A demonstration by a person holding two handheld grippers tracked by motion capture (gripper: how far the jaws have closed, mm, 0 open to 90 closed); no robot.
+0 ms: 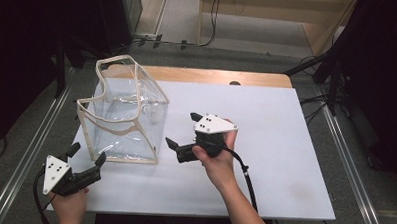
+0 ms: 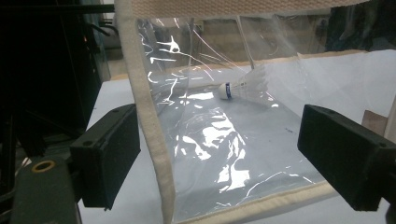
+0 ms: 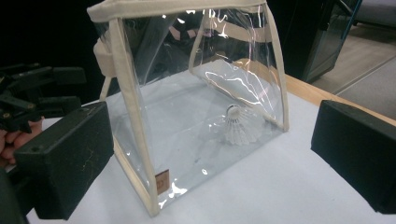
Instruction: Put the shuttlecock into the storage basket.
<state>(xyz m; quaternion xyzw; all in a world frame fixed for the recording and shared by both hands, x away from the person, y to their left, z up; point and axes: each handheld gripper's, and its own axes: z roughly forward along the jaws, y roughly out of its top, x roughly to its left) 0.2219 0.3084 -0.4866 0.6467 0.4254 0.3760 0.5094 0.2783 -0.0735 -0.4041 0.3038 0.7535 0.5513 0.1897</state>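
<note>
A clear plastic pouch with cream fabric trim [image 1: 124, 112] stands upright on the white table top [image 1: 265, 144], toward its left side; inside, on the bottom, lies a white feathered shuttlecock [image 3: 239, 125] — tipped on its side; the left gripper [image 1: 87, 160] sits just beside the pouch's near corner, jaws spread wide, gripping nothing; the right gripper [image 1: 182, 130] — near the pouch's right side — is likewise wide and empty.

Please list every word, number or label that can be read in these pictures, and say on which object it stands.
No text can be read.
Small brown tag on the clear bag, low near a corner: a faint mark, too blurred to read.
Blue band on the shuttlecock inside the bag: too small to read.
</note>
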